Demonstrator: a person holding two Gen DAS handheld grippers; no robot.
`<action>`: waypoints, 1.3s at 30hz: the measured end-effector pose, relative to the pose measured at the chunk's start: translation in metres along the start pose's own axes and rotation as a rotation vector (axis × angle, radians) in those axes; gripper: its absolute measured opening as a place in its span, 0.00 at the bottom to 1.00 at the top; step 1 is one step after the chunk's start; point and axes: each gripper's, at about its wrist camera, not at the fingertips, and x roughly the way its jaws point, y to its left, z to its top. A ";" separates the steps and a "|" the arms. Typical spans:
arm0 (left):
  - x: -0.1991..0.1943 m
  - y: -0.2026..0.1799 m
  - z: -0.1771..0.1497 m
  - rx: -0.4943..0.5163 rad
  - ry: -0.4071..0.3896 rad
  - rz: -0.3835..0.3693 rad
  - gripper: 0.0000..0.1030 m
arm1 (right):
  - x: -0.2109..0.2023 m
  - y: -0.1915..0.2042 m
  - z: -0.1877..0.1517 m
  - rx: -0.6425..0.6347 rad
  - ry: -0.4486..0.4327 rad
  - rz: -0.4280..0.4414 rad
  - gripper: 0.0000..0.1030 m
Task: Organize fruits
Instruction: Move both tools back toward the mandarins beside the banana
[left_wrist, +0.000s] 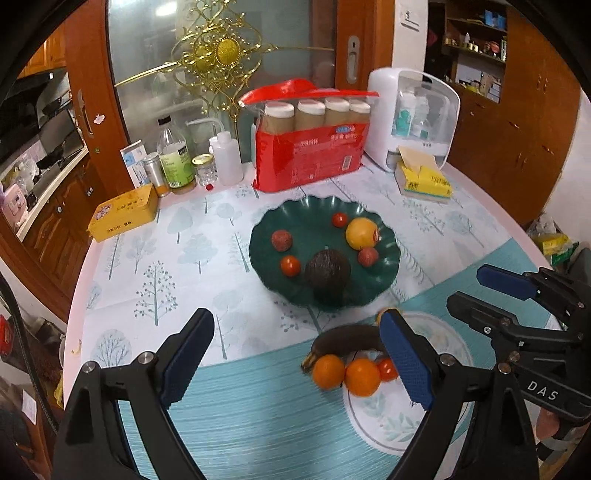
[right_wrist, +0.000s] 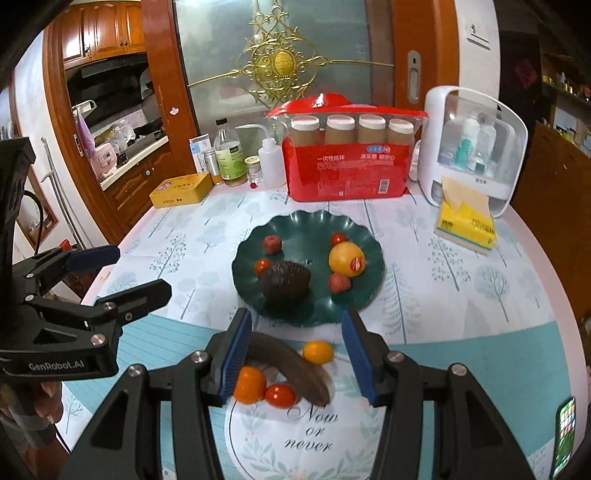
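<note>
A dark green scalloped plastic plate (right_wrist: 373, 273) is seen in the middle of the desk (right_wrist: 461, 295), which is covered by a tree-patterned cloth. On the plate lie a dark brown avocado (right_wrist: 284, 281), a yellow-orange round fruit with a sticker (right_wrist: 346, 259), two small red cherry tomatoes (right_wrist: 263, 266) (right_wrist: 337, 238) and two reddish lychees (right_wrist: 272, 244) (right_wrist: 339, 283).

Nearer the cameras, off the plate, a blackened overripe banana (right_wrist: 295, 369) is found on the cloth, with two small oranges (right_wrist: 249, 384) (right_wrist: 317, 352) and one more cherry tomato (right_wrist: 280, 395) close around it.

The left tongs (left_wrist: 295, 363) are held wide open and empty, with this group lying just ahead between the blue pads. The right tongs (right_wrist: 297, 356) are likewise spread open, nothing gripped, poised over the banana.
</note>
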 end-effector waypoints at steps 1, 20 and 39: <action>0.004 0.000 -0.006 0.005 0.008 -0.007 0.88 | 0.001 0.001 -0.004 0.001 0.002 -0.004 0.50; 0.102 -0.004 -0.060 -0.006 0.240 -0.111 0.47 | 0.048 0.025 -0.080 -0.026 0.114 0.043 0.50; 0.126 0.003 -0.061 -0.070 0.284 -0.243 0.42 | 0.064 0.030 -0.080 -0.064 0.129 0.075 0.50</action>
